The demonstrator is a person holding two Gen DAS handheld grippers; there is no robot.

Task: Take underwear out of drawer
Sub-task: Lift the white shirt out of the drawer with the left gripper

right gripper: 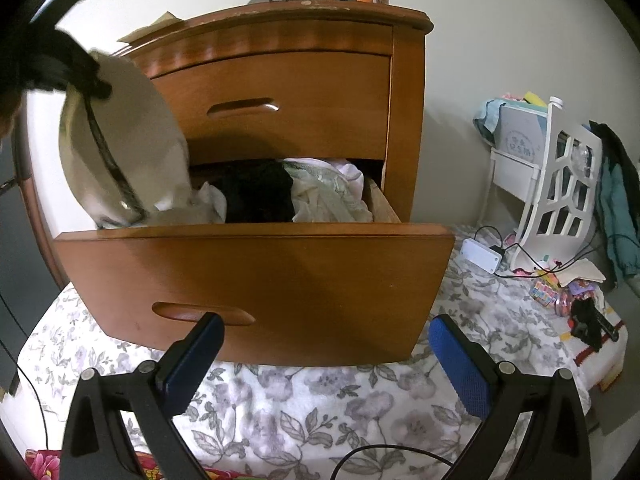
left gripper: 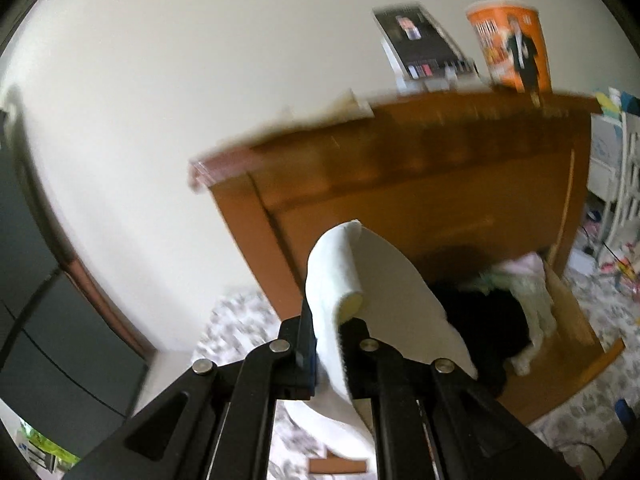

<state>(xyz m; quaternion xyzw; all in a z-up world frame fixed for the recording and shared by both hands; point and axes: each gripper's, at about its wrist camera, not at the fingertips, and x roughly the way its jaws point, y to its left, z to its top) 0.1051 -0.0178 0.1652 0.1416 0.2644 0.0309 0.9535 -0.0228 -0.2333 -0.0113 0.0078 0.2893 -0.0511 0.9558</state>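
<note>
Underwear, a pale cream piece, hangs pinched in the jaws of your left gripper, lifted above the left end of the open bottom drawer. More garments, black and light, still fill that drawer. Your right gripper sits before the drawer front, jaws spread wide and holding nothing.

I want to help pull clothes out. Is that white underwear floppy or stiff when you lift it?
Probably floppy: the white underwear folds over and hangs down both sides of the left tool, shut on it. Likely light, since a small pinch holds it. Its lower end trails at the open drawer, so it may snag.
</note>
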